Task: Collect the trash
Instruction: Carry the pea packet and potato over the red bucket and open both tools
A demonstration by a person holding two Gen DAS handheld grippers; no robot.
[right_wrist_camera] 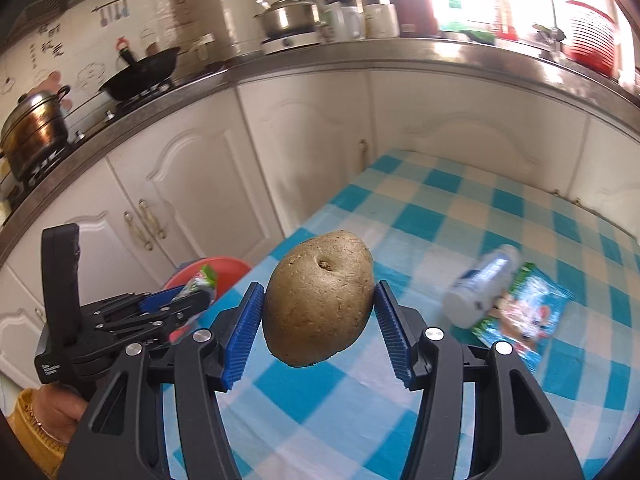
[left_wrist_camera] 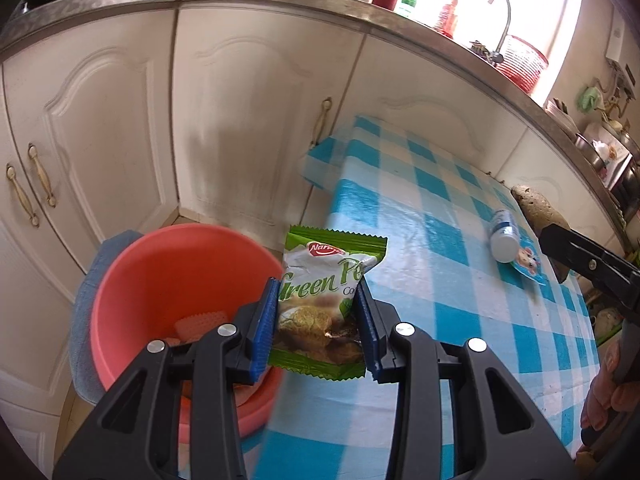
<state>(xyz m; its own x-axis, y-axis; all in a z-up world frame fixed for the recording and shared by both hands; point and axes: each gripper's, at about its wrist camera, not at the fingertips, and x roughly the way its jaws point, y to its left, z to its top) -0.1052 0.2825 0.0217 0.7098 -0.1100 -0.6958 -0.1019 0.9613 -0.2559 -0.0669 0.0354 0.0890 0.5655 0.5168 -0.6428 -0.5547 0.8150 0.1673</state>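
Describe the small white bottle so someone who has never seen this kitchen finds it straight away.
Start at the blue-checked table below the cabinets. The white bottle lies on its side there, against a flat blue snack packet. It is the only round, white item on the cloth.

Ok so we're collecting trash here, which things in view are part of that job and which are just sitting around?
Part of the job:
- green snack wrapper, clamped in the left gripper
- potato, clamped in the right gripper
- red bucket beside the table
- white bottle and blue packet on the checked tablecloth

Just lying about:
- kettle
- black wok
- steamer pot
- red basket
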